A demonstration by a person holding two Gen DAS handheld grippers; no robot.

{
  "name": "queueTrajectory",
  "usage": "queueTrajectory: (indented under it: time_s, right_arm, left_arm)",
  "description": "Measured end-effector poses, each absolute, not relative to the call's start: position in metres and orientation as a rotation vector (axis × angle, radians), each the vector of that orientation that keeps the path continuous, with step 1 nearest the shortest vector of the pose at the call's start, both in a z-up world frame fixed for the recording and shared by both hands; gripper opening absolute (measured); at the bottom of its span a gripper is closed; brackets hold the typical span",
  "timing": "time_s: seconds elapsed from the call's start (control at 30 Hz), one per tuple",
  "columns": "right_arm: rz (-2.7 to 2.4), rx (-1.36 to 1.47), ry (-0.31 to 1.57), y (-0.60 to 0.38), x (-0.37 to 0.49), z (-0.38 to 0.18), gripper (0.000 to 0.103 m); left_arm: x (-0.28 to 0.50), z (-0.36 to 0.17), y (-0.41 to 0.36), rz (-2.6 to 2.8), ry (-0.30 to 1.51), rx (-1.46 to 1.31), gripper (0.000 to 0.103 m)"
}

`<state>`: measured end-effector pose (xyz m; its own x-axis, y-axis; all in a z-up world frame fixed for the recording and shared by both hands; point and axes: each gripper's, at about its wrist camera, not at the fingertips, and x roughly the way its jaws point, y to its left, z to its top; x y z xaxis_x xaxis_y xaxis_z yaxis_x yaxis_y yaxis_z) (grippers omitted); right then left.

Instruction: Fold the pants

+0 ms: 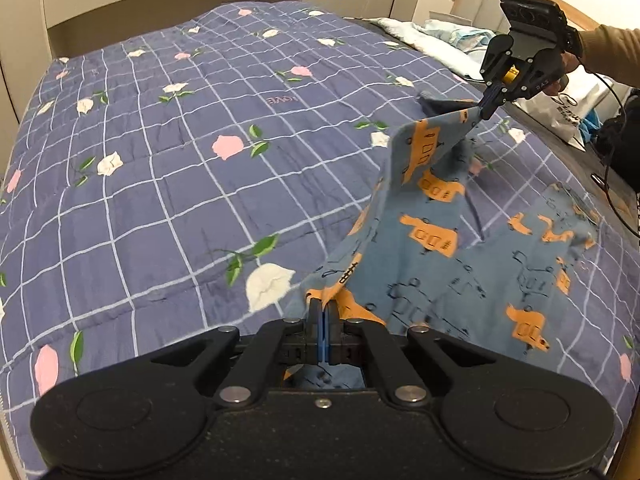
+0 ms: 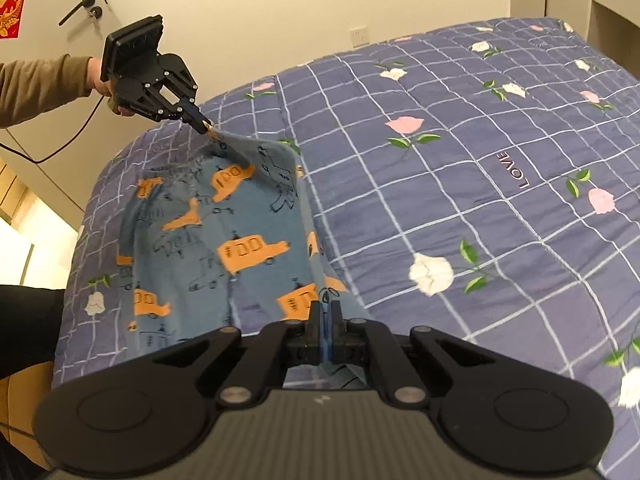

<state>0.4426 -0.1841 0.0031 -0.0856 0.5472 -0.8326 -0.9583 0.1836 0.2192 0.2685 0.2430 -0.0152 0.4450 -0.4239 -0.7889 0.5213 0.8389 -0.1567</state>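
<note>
You've got both the left gripper (image 1: 322,307) and right gripper (image 2: 325,309) clamped on the pants (image 1: 436,248), one edge lifted off the bed quilt (image 1: 168,168); mid-fold, next probably carry it across evenly.

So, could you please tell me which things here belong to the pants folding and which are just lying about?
Job: pants, left gripper, right gripper, both shut on them, quilt beneath.
Lying about: white bag, crumpled bedding, red door decoration.
</note>
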Motion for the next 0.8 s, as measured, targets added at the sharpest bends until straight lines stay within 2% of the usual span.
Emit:
queueTrajectory:
  time_s: [0.3, 0.63, 0.8]
  right_arm:
    - [1.318, -0.536, 0.944, -0.211, 0.373, 0.016, 0.001]
    - [1.304, -0.556, 0.886, -0.234, 0.285, -0.021, 0.001]
    - [1.268, -0.596, 0.850, -0.236, 0.250, -0.050, 0.001]
  left_arm:
    - [0.217, -0.003, 0.231, -0.606, 0.882, 0.199, 0.000]
    - [0.151, -0.033, 0.222, -0.635, 0.831, 0.312, 0.000]
    - [0.129, -0.070, 0.214, -0.589, 0.841, 0.333, 0.000]
